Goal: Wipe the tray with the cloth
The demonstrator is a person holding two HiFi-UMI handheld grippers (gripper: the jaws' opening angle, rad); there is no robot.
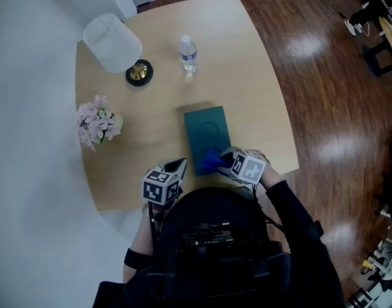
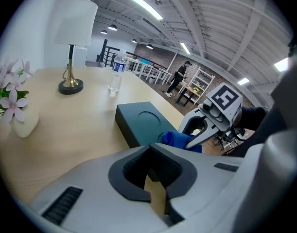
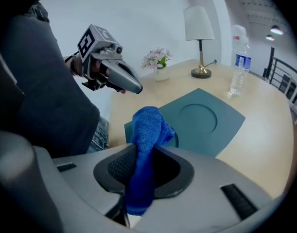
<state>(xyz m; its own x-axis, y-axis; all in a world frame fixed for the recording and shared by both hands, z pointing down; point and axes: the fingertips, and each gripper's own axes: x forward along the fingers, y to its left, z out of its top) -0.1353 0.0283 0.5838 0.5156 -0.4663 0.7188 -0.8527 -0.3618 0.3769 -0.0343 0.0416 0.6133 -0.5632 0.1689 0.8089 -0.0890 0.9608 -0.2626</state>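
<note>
Your right gripper clenches the blue fabric cloth over the dark teal rectangular tray; your left gripper is closed, empty

Bright blue fuzzy cloth, dark teal rectangular tray. Pale beige wooden table, pink-white flower bunch, white fabric lampshade.

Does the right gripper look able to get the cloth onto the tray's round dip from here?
Probably yes. The right gripper holds the cloth over the tray's near edge, and nothing lies between it and the round dip.
</note>
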